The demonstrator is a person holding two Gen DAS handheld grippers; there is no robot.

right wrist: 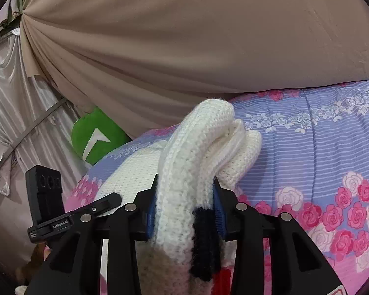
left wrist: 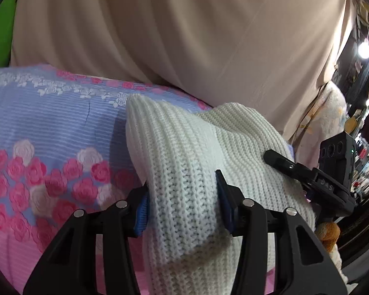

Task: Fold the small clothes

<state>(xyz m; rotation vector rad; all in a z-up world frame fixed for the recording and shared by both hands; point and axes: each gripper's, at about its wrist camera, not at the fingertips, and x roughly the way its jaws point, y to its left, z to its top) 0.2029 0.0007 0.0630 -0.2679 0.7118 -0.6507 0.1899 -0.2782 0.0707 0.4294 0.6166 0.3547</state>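
A white ribbed knit garment (left wrist: 184, 162) lies bunched over a bed with a blue and pink rose-patterned sheet (left wrist: 49, 127). My left gripper (left wrist: 182, 201) is shut on a thick fold of the knit. My right gripper (right wrist: 184, 204) is shut on another bunched fold of the same knit (right wrist: 184, 162), which shows a dark navy band (right wrist: 205, 241) and a red patch low between the jaws. The right gripper also shows at the right of the left wrist view (left wrist: 307, 172), and the left gripper at the left of the right wrist view (right wrist: 69, 211).
A beige curtain (left wrist: 184, 36) hangs behind the bed. A green cushion (right wrist: 98, 135) sits at the bed's far corner. Silvery drapes (right wrist: 17, 98) hang to the left. A brown plush toy (left wrist: 328, 233) lies below the bed edge.
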